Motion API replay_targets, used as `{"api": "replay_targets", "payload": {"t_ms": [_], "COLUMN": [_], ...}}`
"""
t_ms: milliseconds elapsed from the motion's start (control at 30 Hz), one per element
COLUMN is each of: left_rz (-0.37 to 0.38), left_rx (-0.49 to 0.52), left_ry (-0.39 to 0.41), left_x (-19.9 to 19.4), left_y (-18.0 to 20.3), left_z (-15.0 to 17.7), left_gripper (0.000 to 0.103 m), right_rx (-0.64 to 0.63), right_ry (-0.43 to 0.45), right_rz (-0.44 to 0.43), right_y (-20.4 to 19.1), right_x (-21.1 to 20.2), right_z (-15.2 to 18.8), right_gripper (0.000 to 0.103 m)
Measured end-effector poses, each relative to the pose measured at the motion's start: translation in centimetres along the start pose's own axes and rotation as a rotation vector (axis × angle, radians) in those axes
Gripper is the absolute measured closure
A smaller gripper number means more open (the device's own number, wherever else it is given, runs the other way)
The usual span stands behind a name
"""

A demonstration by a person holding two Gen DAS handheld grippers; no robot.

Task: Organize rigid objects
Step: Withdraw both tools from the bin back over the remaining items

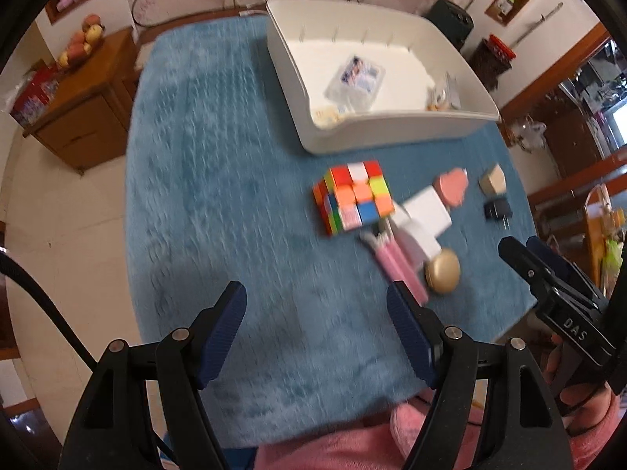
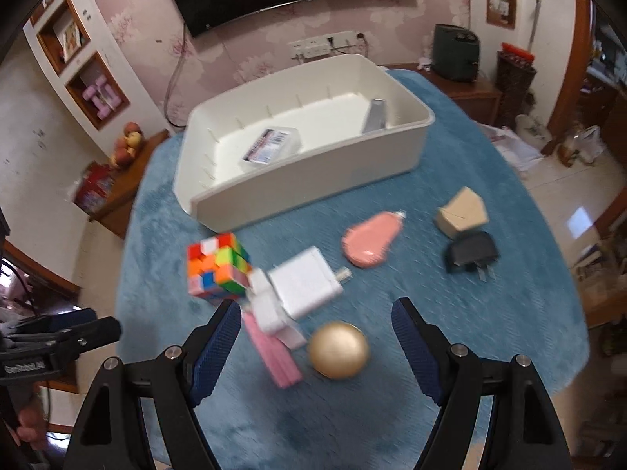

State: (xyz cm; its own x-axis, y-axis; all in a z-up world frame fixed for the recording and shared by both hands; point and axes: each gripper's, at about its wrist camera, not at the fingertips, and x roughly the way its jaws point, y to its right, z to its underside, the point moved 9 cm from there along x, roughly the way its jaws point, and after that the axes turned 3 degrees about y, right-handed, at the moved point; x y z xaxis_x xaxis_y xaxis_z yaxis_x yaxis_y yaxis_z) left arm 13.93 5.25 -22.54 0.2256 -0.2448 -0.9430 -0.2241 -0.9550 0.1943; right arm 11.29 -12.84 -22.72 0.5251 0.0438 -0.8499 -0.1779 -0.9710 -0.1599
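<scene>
The left gripper (image 1: 316, 315) hovers wide open and empty above the blue surface (image 1: 219, 196); the right gripper (image 2: 316, 329) gapes wide over a gold ball (image 2: 339, 349). A puzzle cube (image 2: 217, 266) sits near the white bin (image 2: 313, 180).

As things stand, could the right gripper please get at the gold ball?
Probably yes. The right gripper is open and empty, and the gold ball lies just ahead between its fingers, uncovered. Only the pink sticks lie close on its left and might get nudged.

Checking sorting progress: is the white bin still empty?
Not empty. The white bin already holds a clear plastic case and a grey item; the cube remains outside it.
</scene>
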Motion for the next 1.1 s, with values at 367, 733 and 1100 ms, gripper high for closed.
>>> {"api": "replay_targets", "payload": {"t_ms": [367,733,1100], "left_rz": [0.035,0.031,0.057], "left_rx": [-0.026,-0.119,-0.304], "left_ry": [-0.060,-0.139,-0.182], "left_x": [0.1,2.0,5.3], "left_y": [2.5,7.4,11.8], "left_z": [1.7,2.5,2.1], "left_gripper": [0.021,0.018,0.016], "right_rx": [0.000,-0.155,-0.314], "right_ry": [-0.026,-0.101,-0.175], "right_rz": [0.124,0.113,0.028], "right_y": [5.8,10.2,13.6], "right_x": [-0.9,-0.1,2.1], "right_z": [2.2,1.7,-0.9], "right_gripper": [0.023,0.023,0.022]}}
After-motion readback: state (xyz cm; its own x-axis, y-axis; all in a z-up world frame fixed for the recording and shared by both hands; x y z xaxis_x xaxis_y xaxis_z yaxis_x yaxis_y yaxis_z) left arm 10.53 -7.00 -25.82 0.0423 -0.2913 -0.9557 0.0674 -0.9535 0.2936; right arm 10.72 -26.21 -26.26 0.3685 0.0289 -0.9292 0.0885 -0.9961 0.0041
